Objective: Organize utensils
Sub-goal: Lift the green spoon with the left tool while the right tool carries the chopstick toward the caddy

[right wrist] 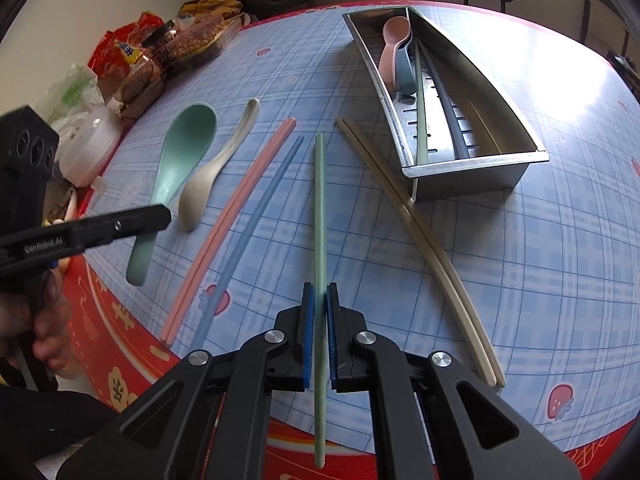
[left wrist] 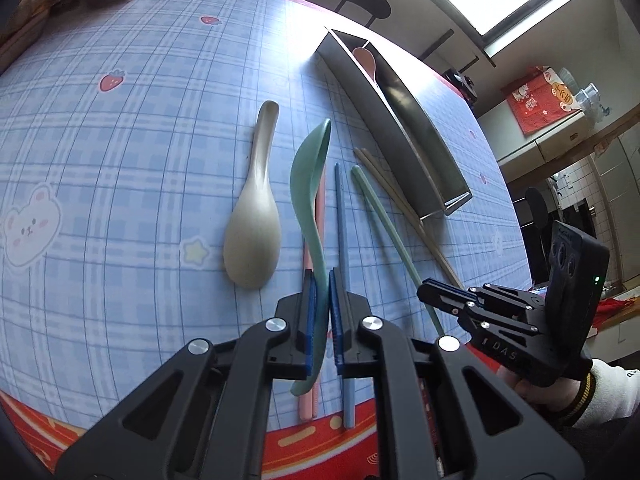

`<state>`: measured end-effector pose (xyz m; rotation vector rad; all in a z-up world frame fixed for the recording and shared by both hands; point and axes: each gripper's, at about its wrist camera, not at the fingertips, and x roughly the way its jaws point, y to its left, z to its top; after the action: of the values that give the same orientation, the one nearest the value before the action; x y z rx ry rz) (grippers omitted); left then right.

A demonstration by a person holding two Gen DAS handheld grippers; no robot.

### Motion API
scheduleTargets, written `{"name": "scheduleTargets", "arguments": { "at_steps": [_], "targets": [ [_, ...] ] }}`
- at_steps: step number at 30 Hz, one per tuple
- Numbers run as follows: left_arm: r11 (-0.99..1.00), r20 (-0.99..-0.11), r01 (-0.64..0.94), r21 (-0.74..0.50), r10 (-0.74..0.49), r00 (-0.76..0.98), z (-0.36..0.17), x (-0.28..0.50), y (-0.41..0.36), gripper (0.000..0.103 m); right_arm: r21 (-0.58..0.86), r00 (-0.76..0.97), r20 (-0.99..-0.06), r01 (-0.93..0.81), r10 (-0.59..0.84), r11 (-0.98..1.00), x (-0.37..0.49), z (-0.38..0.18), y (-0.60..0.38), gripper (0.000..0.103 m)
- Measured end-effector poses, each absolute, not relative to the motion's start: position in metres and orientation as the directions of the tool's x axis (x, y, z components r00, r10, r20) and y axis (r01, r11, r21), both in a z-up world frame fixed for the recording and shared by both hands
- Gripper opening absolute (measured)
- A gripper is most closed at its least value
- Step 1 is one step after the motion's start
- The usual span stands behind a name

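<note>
Left gripper (left wrist: 320, 280) is clamped on the green spoon (left wrist: 310, 184) at frame centre; right gripper (right wrist: 320, 292) pinches 1 green chopstick (right wrist: 319, 216). Metal tray (right wrist: 472, 168) sits upper right. Risk: thin stick pivots w/ narrow grip, misses tray.

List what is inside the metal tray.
In the metal tray: a pink spoon, a blue spoon, one green chopstick and a dark blue chopstick. The spoons' handles are partly covered.
</note>
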<state>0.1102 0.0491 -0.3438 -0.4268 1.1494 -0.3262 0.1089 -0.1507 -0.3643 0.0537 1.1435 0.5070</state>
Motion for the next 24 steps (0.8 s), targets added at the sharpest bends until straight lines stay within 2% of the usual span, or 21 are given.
{"name": "scheduleTargets", "arguments": {
  "at_steps": [6,13,24],
  "targets": [
    [0.872,-0.799,0.013,-0.489,-0.454,0.394,-0.342,0.101,0.053,0.011,0.353,0.326,-0.824,-0.345,0.463,0.87,0.107,-0.357,-0.155,0.006],
    [0.874,-0.794,0.029,-0.486,-0.455,0.403,-0.335,0.099,0.051,0.011,0.359,0.366,-0.787,-0.382,0.496,0.851,0.101,-0.339,-0.158,0.006],
    [0.874,-0.784,0.009,-0.486,-0.441,0.436,-0.326,0.099,0.063,0.011,0.384,0.44,-0.738,-0.35,0.512,0.854,0.103,-0.319,-0.177,0.006]
  ]
}}
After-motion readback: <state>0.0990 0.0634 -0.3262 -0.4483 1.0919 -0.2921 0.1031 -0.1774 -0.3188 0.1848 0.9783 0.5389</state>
